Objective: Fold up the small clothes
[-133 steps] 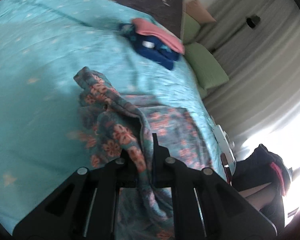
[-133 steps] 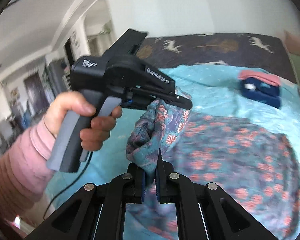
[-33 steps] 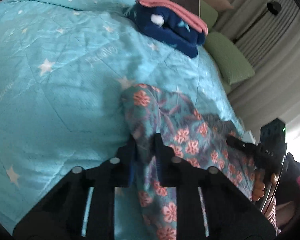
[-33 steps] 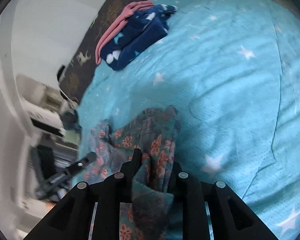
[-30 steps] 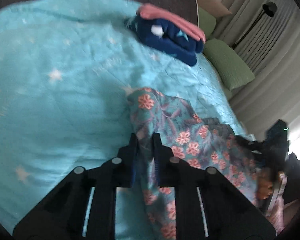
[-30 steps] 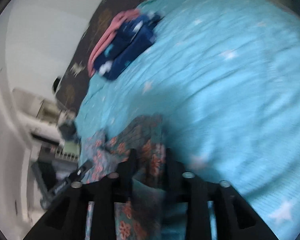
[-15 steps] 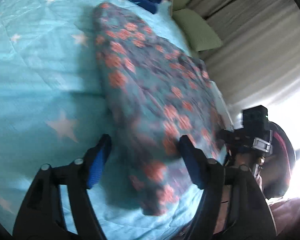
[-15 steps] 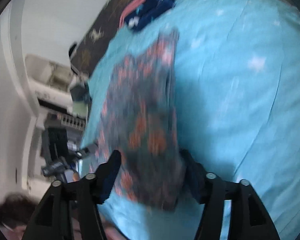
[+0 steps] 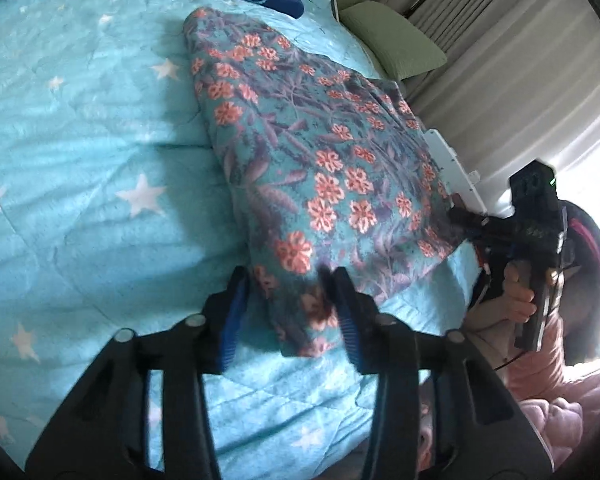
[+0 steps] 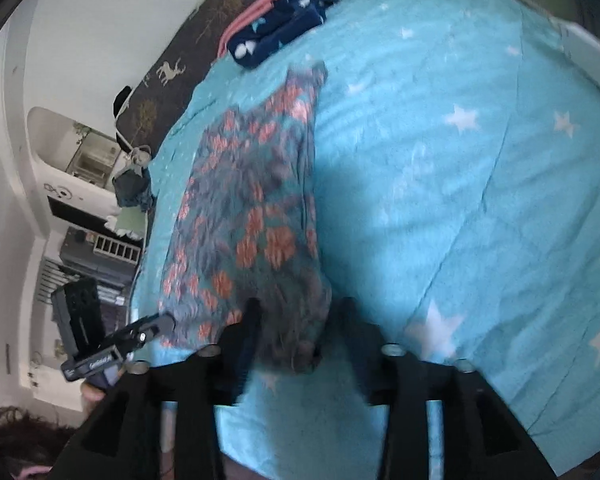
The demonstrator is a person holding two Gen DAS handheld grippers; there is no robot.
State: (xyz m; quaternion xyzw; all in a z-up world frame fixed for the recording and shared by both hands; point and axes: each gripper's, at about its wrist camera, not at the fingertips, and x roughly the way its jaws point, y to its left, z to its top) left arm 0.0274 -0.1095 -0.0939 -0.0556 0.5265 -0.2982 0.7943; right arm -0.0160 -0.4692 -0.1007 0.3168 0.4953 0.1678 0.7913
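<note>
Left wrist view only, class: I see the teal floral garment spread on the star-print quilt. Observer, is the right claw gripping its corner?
Observer: No. The right claw's jaws, just opened and easing back, stand apart; the teal floral garment's corner lies loose between them.
Operator: What lies beyond the folded navy star-print clothes?
Observer: A dark panel printed with deer and trees.
Operator: And past the turquoise star-print quilt's edge?
Observer: White shelving.

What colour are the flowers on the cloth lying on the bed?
Coral pink, on the teal floral cloth; clearest in the left wrist view.
</note>
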